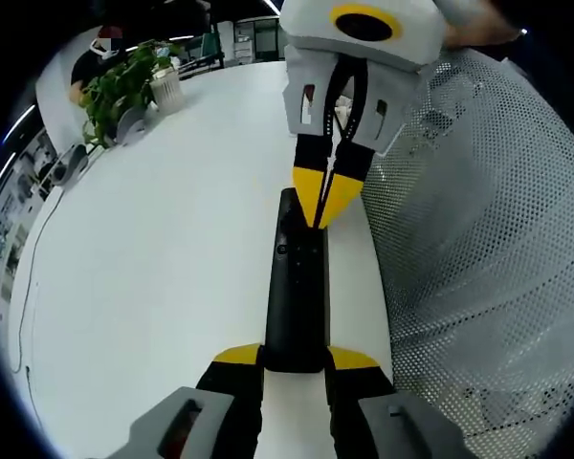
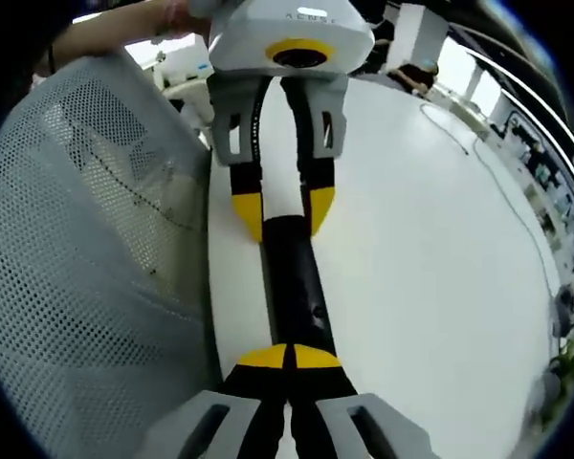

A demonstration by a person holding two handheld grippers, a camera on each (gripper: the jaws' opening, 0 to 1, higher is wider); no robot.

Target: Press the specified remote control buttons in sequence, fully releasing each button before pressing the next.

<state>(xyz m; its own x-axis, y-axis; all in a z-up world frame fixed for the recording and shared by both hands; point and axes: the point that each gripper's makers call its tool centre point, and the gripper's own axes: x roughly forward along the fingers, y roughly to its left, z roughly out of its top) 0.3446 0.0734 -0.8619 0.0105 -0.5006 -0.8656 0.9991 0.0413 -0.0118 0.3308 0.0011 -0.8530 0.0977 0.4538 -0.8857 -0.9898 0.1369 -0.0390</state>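
We've got the remote (image 1: 295, 296) flat on the table (image 1: 153, 287) by the mesh chair (image 1: 488, 239), left gripper (image 1: 295, 359) clamping its near end, right gripper (image 2: 289, 358) closed and pressing the far end, so pushing off-center could skid it sideways.

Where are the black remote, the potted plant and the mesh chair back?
black remote (image 1: 295, 301): left gripper view, middle of its body.
potted plant (image 1: 124, 81): left gripper view, its leaves.
mesh chair back (image 2: 86, 249): right gripper view, the perforated panel.
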